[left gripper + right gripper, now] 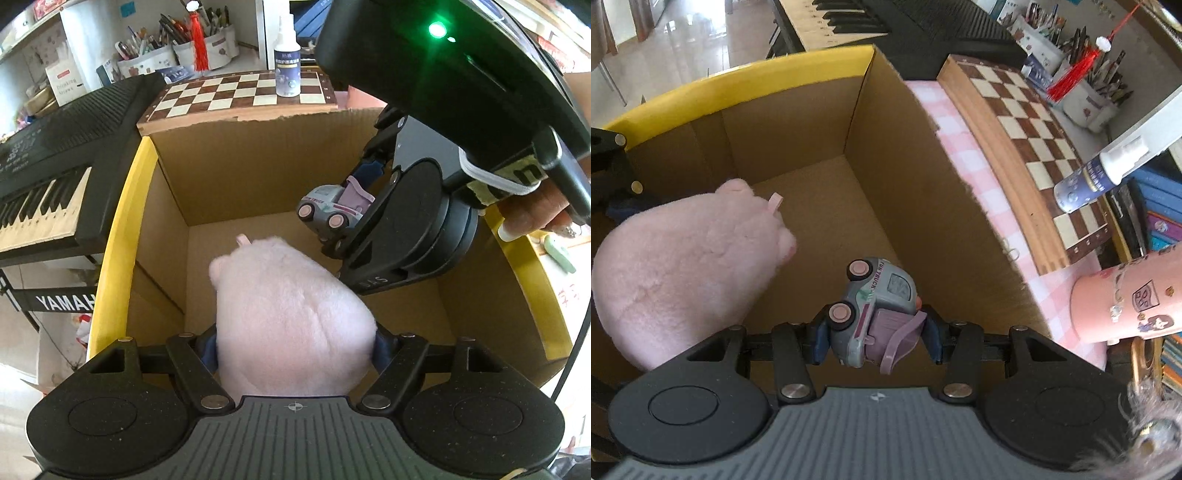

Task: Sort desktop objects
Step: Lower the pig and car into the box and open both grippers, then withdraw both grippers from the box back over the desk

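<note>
Gripping both toys over the cardboard box point(798, 122) — plush pig point(291, 325) between left hand-held gripper point(295, 350); toy truck point(875, 306) between right hand-held gripper point(877, 338).

one plush pig point(291, 321), one toy truck point(875, 310), one cardboard box point(798, 125).

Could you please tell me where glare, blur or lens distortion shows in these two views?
Left wrist view: green light flares, box rim bows. Right wrist view: floor glares, chessboard curves, spray bottle leans, fuzzy blur bottom right.

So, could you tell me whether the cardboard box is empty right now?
Empty: its bare floor shows; the plush pig and toy truck hang above it in the hand-held grippers.
</note>
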Demonstrator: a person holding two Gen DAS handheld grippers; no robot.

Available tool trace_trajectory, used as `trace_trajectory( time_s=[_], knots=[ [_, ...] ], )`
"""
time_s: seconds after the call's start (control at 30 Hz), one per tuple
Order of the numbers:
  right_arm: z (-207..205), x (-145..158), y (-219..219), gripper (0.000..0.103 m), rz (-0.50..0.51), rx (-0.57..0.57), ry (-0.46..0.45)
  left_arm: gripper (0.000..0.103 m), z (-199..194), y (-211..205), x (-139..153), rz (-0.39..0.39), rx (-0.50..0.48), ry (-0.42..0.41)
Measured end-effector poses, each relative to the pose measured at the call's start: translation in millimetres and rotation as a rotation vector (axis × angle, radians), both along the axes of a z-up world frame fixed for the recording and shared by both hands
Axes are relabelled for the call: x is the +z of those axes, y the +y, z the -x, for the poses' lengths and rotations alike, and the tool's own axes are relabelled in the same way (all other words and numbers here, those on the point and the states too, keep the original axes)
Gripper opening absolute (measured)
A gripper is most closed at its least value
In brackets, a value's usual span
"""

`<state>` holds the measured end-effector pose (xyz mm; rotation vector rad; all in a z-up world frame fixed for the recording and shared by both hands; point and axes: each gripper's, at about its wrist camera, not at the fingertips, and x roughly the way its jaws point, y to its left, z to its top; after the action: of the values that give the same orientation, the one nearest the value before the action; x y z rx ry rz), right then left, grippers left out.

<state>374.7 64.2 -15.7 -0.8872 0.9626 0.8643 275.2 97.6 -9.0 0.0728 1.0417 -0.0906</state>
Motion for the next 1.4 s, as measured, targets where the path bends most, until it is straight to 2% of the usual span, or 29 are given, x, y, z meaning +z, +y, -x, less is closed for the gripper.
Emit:
trace_trajectory(
  time_s=[0.07, 0.17, 0.37, 0.57, 0.77, 0.9, 1.03, 1.17, 1.3, 1.4],
  knots=[
    [0.9, -1.3, -1.1, 0.047, -0.001, -0.009, 0.003, 0.080, 3.3, -2.0, 2.1, -0.015, -0.001, -0.022],
    [1.4, 1.0, -4.3, 0.059, -0.036, -0.045, 0.008, 0.083, 7.1, -1.0, 10.0, -0.007, 0.004, -0.064],
    [13.2, 26.2, -10.5, 0.061, -0.111, -0.093, -0.055, 0.084, 32.7, 8.7, 38.8, 0.015, 0.050, -0.203],
    [44.4, 75.9, -40.1, 0.062, -0.276, -0.178, -0.127, 0.085, 65.5, 17.2, 69.4, 0.091, 0.078, -0.338],
    [84.6, 114.6, -81.8, 0.063, -0.445, -0.301, -0.195, 0.086, 101.2, 15.9, 88.2, 0.093, 0.056, -0.449],
    [122.7, 130.0, -111.9, 0.063, -0.545, -0.420, -0.270, 0.087, 127.8, 12.5, 93.8, 0.078, 0.042, -0.490],
    [165.3, 131.3, -135.1, 0.064, -0.611, -0.553, -0.362, 0.088, 155.4, 8.7, 96.3, 0.053, 0.039, -0.537],
    [212.9, 123.2, -149.7, 0.067, -0.645, -0.658, -0.444, 0.088, 180.2, 8.8, 93.8, 0.060, 0.046, -0.548],
    [256.6, 109.3, -157.6, 0.073, -0.656, -0.734, -0.499, 0.088, 206.4, 6.9, 87.1, 0.056, 0.055, -0.561],
    [286.7, 96.2, -160.3, 0.073, -0.647, -0.786, -0.533, 0.088, 222.8, 4.2, 80.7, 0.053, 0.053, -0.555]
  ],
)
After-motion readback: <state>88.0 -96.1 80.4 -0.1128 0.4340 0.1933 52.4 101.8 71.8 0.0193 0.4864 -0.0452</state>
